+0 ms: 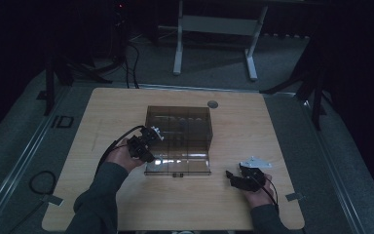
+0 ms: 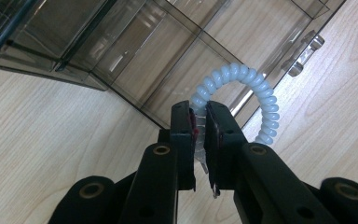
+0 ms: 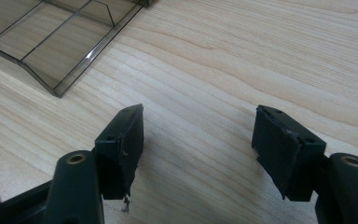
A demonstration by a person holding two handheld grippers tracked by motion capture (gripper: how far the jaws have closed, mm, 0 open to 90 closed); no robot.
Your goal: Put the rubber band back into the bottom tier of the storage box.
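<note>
A dark room surrounds a light wooden worktop (image 1: 233, 204) in the middle of the high view, with the white legs of another table (image 1: 177, 44) on the grey floor at the top of the frame. One smoked transparent organizer box (image 1: 177, 127) sits at the centre of the worktop, and its single drawer (image 1: 177, 165) is pulled out toward the bottom of the frame. Two hands come up from the bottom edge, each holding one tool.

The left tool (image 1: 148, 139) is at the left edge of the box, over the drawer's left side. The left gripper view adds what the high view leaves too small to make out: its two black jaws are pressed nearly together, pinching one pale bluish-white spiral hair tie (image 2: 249, 88). The coil loops up and to the right of the jaws, above the divided compartments of the drawer (image 2: 177, 56). A clear handle (image 2: 305, 53) shows at the upper right.

The right tool (image 1: 236, 178) is in the lower right of the high view, well apart from the box. In the right gripper view its two jaws are spread wide above bare wood, with a corner of the drawer (image 3: 51, 42) at upper left.
</note>
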